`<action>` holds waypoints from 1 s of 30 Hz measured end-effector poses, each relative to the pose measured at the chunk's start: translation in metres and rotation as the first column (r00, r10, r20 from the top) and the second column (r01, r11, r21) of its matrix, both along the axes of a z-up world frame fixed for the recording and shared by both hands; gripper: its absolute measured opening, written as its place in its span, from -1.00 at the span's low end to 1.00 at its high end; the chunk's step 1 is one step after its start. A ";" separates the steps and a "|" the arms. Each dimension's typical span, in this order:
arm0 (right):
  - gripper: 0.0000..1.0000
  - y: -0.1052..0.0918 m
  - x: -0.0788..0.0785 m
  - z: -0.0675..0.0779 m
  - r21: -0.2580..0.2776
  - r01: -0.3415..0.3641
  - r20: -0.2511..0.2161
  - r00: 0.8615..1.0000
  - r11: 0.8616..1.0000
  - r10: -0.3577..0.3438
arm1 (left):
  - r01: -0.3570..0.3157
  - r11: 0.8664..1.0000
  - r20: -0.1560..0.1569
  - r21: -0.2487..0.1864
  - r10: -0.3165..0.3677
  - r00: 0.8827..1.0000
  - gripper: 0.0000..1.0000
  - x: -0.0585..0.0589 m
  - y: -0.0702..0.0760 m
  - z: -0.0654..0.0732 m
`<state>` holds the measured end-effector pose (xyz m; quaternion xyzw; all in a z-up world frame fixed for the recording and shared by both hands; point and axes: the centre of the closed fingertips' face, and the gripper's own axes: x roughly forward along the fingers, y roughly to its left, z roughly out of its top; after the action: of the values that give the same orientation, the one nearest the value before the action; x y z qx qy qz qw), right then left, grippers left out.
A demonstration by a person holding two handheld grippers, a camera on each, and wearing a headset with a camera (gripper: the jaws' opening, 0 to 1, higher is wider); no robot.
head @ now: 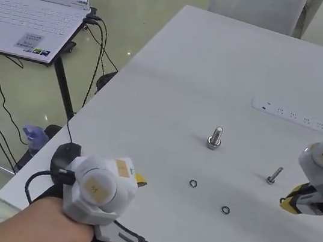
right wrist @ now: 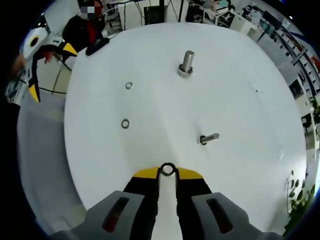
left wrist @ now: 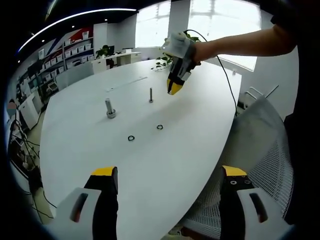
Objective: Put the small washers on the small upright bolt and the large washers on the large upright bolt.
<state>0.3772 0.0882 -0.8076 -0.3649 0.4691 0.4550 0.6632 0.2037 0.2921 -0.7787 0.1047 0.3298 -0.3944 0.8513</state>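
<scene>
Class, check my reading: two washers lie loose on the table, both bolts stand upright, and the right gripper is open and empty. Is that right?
No. The right gripper view shows the right gripper shut on a washer, not open and empty. Two loose washers lie on the table; the large bolt and small bolt stand upright.

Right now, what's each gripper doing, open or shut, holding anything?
Left gripper: jaws open, empty.
Right gripper: jaws shut on a washer.
</scene>
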 end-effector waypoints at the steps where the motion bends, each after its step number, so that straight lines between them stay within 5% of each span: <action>1: -0.75 0.000 0.003 0.001 0.000 0.003 0.001 1.000 1.000 -0.003 | -0.001 1.000 0.001 -0.002 0.001 1.000 0.67 0.001 0.000 0.001; 15: -0.75 0.002 0.047 0.011 0.015 0.025 0.028 0.999 1.000 -0.025 | -0.001 1.000 -0.002 -0.001 0.001 1.000 0.66 0.004 0.001 0.000; 30: -0.75 0.012 0.068 0.002 0.013 0.012 0.033 0.999 1.000 -0.013 | 0.006 1.000 -0.005 0.002 -0.006 1.000 0.67 0.010 0.003 -0.002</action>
<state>0.4447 0.1001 -0.8051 -0.3651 0.4574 0.4477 0.6760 0.2135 0.2948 -0.7806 0.1056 0.3322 -0.3967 0.8492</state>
